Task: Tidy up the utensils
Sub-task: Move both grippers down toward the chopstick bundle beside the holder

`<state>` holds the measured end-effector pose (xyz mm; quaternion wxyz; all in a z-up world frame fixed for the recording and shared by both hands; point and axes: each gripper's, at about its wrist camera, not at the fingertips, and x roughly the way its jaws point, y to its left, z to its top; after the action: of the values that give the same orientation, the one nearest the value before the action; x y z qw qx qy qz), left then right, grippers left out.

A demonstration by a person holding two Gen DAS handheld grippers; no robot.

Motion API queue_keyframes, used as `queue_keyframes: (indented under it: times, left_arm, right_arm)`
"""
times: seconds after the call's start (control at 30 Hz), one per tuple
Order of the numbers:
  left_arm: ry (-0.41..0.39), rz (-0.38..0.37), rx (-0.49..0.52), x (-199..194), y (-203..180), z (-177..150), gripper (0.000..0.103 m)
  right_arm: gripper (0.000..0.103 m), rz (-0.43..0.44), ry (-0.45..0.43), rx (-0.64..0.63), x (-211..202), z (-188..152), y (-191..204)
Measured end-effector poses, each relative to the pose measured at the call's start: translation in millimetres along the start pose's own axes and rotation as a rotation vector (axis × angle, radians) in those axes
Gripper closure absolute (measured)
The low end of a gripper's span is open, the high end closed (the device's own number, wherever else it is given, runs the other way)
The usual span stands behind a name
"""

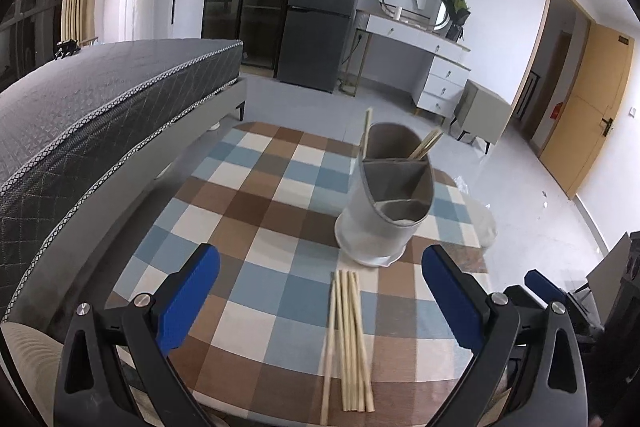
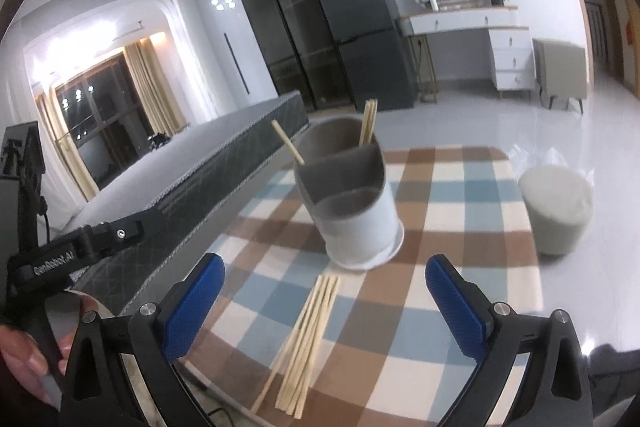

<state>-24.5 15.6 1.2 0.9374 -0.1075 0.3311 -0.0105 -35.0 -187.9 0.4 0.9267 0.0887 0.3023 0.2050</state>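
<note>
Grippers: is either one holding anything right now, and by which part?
Nothing is held. Left gripper and right gripper are both open above the loose chopsticks, which lie untouched on the tablecloth.

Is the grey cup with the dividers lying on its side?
No, the grey divided cup stands upright on the checked tablecloth.

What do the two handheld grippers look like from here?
Both the left gripper and right gripper have black angular linkage arms with silver pivot bolts and textured blue finger pads. In the right wrist view, the left gripper's black body carries white "GenRobot.AI" lettering.
</note>
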Motion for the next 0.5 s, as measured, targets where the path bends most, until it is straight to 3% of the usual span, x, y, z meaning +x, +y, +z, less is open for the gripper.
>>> queue_keyframes:
  times: [0.2, 0.37, 0.5]
  left_arm:
    - [0.029, 0.045, -0.013, 21, 14, -5, 0.004]
    - [0.054, 0.067, -0.062, 36, 29, 1, 0.004]
    - [0.094, 0.094, -0.097, 48, 38, 5, 0.004]
  right_arm:
    - [0.002, -0.010, 0.116, 0.001, 27, -8, -1]
    - [0.011, -0.008, 0.229, -0.025, 57, -12, 2]
    - [0.036, -0.024, 0.381, -0.057, 98, -19, 3]
